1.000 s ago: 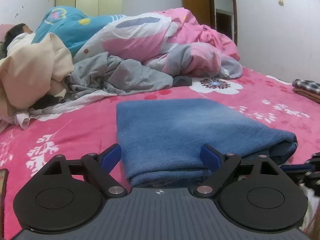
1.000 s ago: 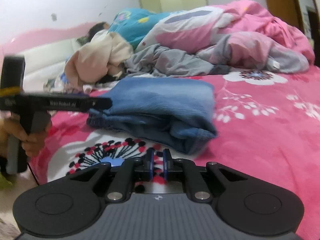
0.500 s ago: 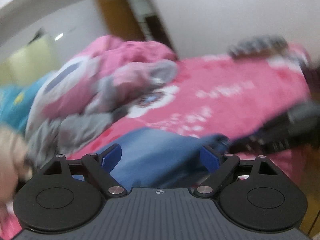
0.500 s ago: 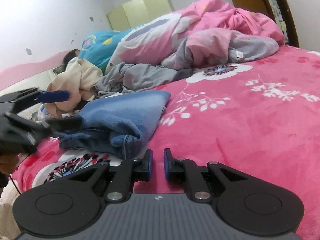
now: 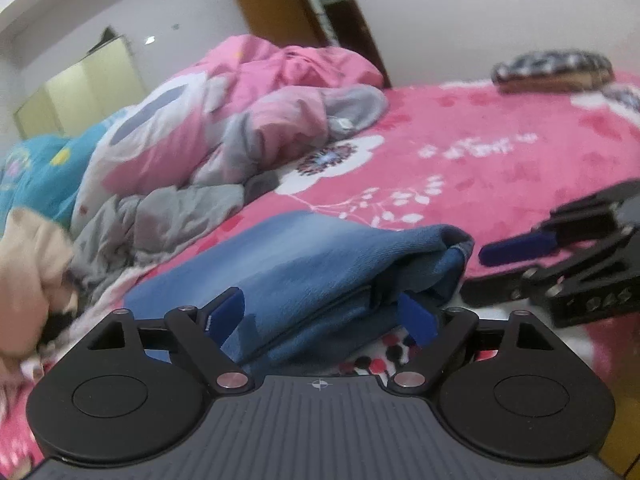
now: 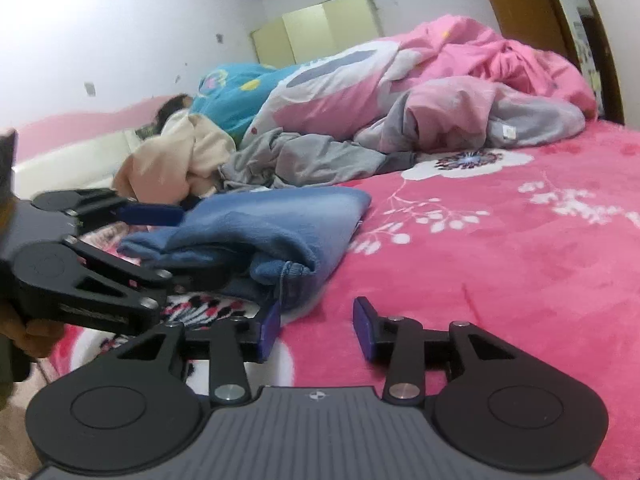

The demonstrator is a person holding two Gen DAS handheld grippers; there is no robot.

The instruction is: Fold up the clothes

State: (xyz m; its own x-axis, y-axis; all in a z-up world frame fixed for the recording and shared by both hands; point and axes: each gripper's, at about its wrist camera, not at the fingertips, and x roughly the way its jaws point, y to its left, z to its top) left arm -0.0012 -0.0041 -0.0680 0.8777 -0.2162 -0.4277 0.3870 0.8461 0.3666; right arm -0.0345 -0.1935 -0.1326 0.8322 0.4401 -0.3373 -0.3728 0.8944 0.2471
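Left wrist view: folded blue garment (image 5: 320,264) lying on the pink floral bed (image 5: 480,168), near edge, stacked in about 2 or 3 layers with the fold edges facing the camera. Left hand-held gripper (image 5: 320,316) rolled on its side, spread wide, 1 blue pad above the near end of the stack and 1 low beside it; no pad seen pressing the cloth. Right hand-held gripper (image 5: 532,256) just beside the garment's right corner, apart from it.

Right wrist view: same blue garment (image 6: 280,220) at left-centre, a loose cuff hanging at its near corner. Right hand-held gripper (image 6: 316,324) opening, about half spread, nothing between the pads; left pad close to the cuff, contact not clear. Left hand-held gripper (image 6: 160,240) straddling the garment's left end.

Judged progress: this piece looks essentially folded, perhaps needing only a tidy of the loose corner or a move to a stack. Left to do: crumpled grey garment (image 6: 304,160) and beige garment (image 6: 172,160) heaped at the far left of the bed, unfolded. A checked item (image 5: 552,68) resting at the far right, apparently folded already.
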